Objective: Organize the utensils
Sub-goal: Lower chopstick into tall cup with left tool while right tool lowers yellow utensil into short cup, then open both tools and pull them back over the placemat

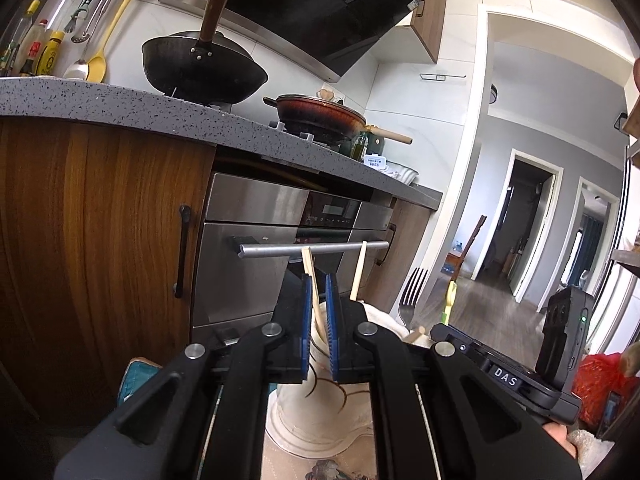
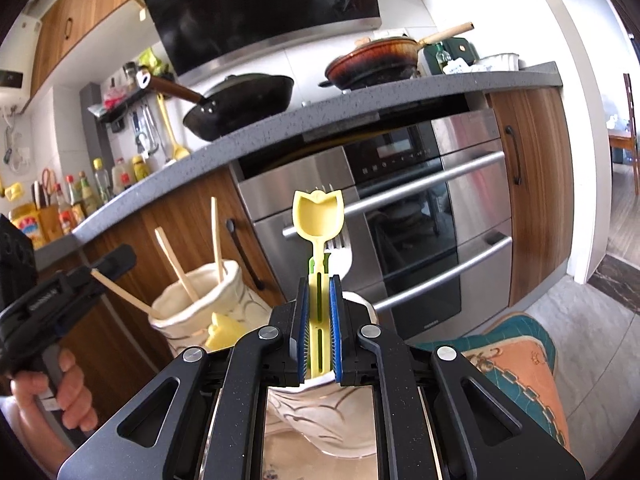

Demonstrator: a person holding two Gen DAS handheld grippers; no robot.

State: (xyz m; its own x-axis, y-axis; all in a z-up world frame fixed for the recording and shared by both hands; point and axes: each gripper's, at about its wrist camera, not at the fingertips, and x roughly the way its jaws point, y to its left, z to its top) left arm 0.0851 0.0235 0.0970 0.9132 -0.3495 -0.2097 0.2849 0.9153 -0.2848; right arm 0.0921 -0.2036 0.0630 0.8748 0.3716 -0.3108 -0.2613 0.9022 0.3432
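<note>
My left gripper point(image 1: 318, 280) is shut on a wooden chopstick point(image 1: 310, 270) that stands in a cream ceramic holder point(image 1: 316, 404) below it. A second chopstick point(image 1: 359, 270) leans in the same holder. In the right wrist view this holder point(image 2: 200, 300) shows at the left with three chopsticks point(image 2: 176, 264), one gripped by the left gripper point(image 2: 100, 270). My right gripper point(image 2: 319, 284) is shut on a yellow tulip-shaped spoon point(image 2: 318, 216), upright over a second cream holder point(image 2: 320, 412). A metal fork point(image 2: 339, 252) stands behind the spoon. The fork point(image 1: 410, 296) also shows in the left wrist view.
A steel oven point(image 2: 400, 216) with bar handles sits under the grey counter point(image 2: 280, 128), close behind the holders. A black wok point(image 1: 200, 64) and a brown pan point(image 1: 320, 114) sit on the stove. A teal and orange cushion point(image 2: 516, 364) lies on the floor at right.
</note>
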